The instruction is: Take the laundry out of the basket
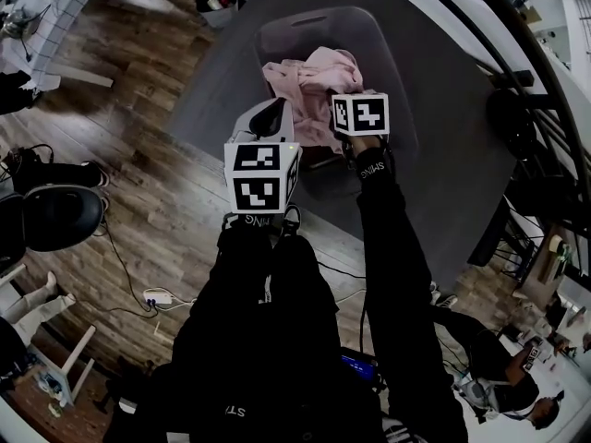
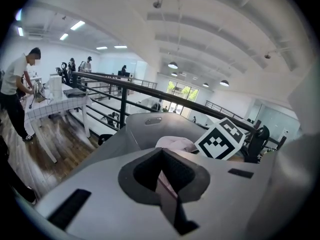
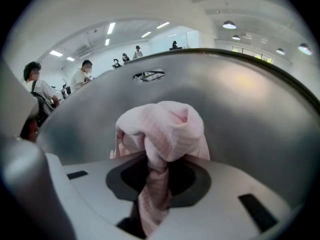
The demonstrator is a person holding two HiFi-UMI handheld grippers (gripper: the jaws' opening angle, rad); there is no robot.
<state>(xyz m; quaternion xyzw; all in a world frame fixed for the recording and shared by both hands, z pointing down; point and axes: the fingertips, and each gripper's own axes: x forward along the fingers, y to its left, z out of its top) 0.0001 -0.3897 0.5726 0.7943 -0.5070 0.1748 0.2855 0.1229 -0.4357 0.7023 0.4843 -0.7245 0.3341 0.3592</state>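
Pink garment (image 3: 165, 129) bunches above the right gripper (image 3: 152, 204), whose jaws clamp a twisted neck of it at the bottom centre of the right gripper view. Most of the cloth sits inside the grey basket (image 3: 245, 99) that fills the frame behind. The left gripper (image 2: 167, 199) is closed too, apparently on a thin pink fold, low in the middle of its view. The right pinch is narrow, so the fabric could slide out as weight comes on. With both grippers on one piece, an uneven pull may snag it on the rim, tip the basket, or drop it onto the wooden floor (image 1: 138, 183).
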